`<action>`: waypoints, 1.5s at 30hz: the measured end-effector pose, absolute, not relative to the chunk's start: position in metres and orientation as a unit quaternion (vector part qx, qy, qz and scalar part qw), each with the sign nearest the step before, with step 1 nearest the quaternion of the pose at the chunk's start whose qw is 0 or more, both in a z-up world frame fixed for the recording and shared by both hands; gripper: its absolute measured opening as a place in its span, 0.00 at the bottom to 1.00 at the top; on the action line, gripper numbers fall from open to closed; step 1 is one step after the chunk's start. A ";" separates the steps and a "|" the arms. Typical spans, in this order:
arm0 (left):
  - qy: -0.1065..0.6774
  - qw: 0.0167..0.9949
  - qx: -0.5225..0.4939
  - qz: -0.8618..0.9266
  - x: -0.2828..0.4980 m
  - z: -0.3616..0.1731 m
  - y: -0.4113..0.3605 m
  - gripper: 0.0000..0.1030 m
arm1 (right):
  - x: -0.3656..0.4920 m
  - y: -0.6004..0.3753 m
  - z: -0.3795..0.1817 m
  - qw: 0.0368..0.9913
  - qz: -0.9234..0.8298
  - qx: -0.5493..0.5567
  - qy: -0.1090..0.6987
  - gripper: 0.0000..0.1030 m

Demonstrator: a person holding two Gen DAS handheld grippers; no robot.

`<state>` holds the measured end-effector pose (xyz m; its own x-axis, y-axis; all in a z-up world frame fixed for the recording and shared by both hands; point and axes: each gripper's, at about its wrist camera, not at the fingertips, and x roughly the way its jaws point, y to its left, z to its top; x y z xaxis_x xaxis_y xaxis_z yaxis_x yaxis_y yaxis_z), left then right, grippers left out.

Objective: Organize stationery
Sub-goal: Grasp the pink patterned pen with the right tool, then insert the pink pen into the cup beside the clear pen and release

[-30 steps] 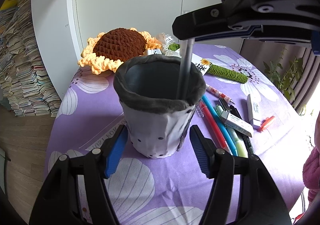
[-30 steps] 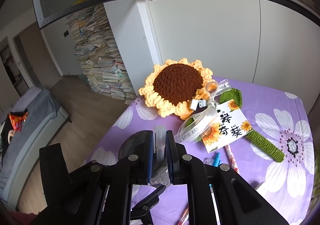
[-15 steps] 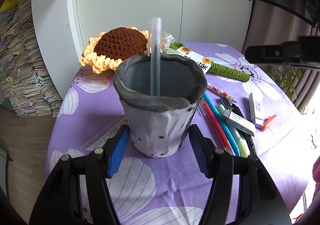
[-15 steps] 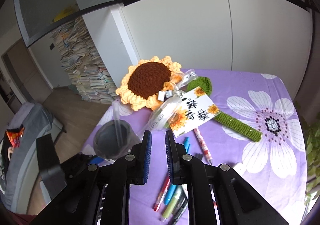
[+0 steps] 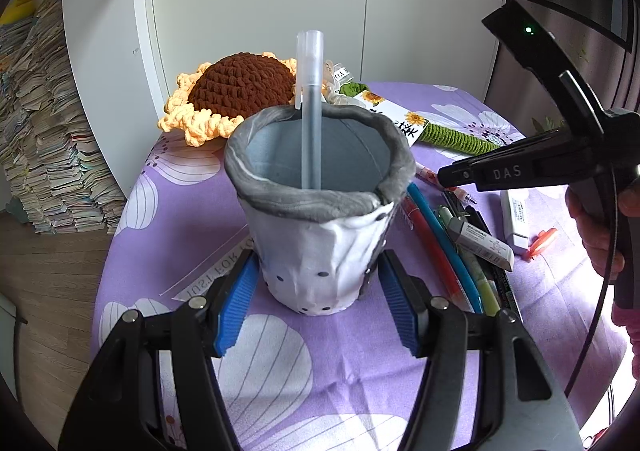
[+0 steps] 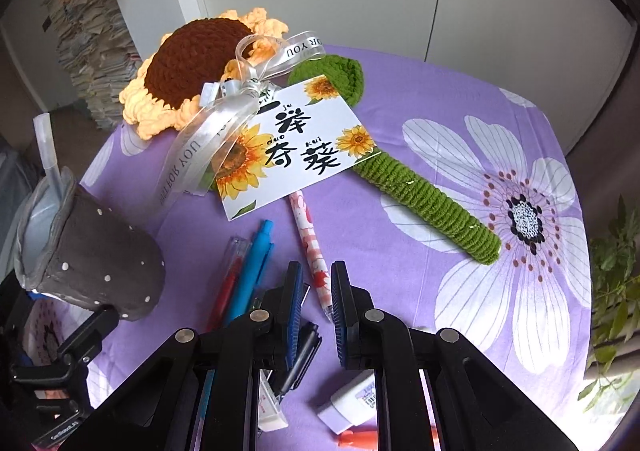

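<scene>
I am bracing the fabric pen holder (image 5: 320, 235) between the left gripper (image 5: 316, 305) pads while lining the empty, nearly closed right gripper (image 6: 313, 303) over the pink-patterned pen (image 6: 310, 247), needing wider fingers first.

A soft matt fabric pen pot (image 5: 320, 235) stands on smooth purple cloth (image 5: 320, 371) beside a knobbly crocheted yarn sunflower (image 5: 240, 87).

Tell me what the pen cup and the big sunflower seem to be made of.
The grey-rimmed white dotted pen cup looks like soft matte fabric: its wall wrinkles and the rim folds over. The brown and yellow sunflower looks like crocheted chunky yarn, with visible loops.
</scene>
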<state>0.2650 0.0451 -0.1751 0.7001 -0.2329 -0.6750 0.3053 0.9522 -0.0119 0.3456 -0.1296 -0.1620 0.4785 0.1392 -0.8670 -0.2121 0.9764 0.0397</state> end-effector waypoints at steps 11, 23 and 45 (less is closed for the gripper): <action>0.362 0.920 0.052 -0.145 0.267 -0.176 0.044 0.60 | 0.367 -0.115 -0.174 0.844 0.114 -0.070 0.519 0.12; 0.362 0.919 0.054 -0.145 0.267 -0.177 0.044 0.60 | 0.320 -0.162 -0.171 0.808 0.048 -0.011 0.587 0.11; 0.362 0.919 0.054 -0.144 0.268 -0.177 0.044 0.60 | 0.366 -0.152 -0.171 0.815 0.040 -0.017 0.577 0.32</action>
